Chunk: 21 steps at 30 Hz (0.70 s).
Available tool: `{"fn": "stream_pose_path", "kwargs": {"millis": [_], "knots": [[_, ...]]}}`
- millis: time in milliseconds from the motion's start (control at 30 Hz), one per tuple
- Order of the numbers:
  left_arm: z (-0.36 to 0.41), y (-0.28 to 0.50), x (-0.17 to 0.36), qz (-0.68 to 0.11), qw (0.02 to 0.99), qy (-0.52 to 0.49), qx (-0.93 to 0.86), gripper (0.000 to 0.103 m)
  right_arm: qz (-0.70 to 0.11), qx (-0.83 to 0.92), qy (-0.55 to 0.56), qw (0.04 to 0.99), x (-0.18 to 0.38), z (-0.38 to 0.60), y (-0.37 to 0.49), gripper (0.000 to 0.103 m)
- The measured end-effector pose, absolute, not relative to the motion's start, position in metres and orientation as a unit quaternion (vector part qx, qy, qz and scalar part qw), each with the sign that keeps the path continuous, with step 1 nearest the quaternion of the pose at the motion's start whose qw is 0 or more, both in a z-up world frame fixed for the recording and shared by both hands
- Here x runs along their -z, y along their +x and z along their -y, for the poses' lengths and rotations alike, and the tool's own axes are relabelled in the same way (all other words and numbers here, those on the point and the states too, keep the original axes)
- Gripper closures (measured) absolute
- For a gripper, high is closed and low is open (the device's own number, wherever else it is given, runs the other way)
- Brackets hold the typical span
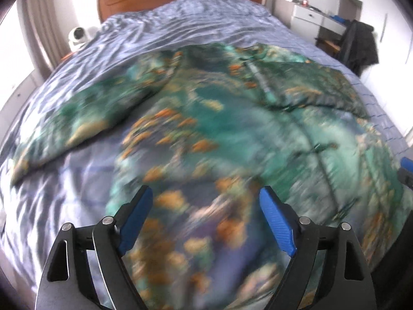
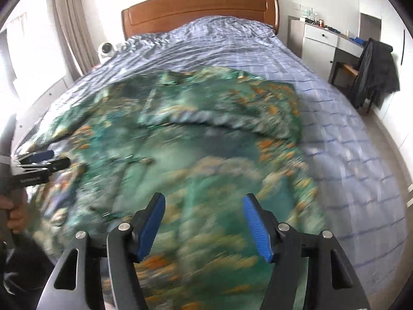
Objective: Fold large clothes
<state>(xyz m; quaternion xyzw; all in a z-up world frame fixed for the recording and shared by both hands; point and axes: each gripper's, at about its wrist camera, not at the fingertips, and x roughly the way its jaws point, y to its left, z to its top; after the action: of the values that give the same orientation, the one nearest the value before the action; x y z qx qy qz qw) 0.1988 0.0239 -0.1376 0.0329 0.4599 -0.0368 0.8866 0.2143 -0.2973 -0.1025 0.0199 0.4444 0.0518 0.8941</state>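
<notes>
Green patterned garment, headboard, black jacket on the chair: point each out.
green patterned garment (image 2: pixel 206 139), right wrist view, flat middle of the fabric
headboard (image 2: pixel 198 7), right wrist view, centre of the wooden panel
black jacket (image 2: pixel 374 69), right wrist view, draped back

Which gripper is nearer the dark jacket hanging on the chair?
Right. The right gripper is on the side of the bed toward the dark jacket; the left gripper is farther away, beyond it.

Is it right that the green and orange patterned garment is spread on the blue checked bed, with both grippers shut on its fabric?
Not quite. Both the left gripper and the right gripper are open, nothing between the jaws; each wrist view shows it. The garment does lie spread on the bed.
</notes>
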Motion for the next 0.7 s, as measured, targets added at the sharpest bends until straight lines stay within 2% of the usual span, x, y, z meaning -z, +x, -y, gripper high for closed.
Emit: {"fn": "stream_pose_path", "kwargs": {"millis": [233,500,700], "knots": [[-0.099,0.196,0.154,-0.480,0.876,-0.031,-0.020,0.017,-0.445,-0.076,-0.013,0.892,0.104,0.264,0.189,0.039],[-0.230,0.232,0.148,-0.458,0.860,-0.189,-0.119,0.017,-0.442,-0.070,-0.013,0.894,0.099,0.268,0.181,0.039],[-0.277,0.241,0.155,-0.452,0.845,-0.233,-0.165,0.017,-0.459,-0.070,-0.004,0.886,0.111,0.265,0.182,0.039]]}}
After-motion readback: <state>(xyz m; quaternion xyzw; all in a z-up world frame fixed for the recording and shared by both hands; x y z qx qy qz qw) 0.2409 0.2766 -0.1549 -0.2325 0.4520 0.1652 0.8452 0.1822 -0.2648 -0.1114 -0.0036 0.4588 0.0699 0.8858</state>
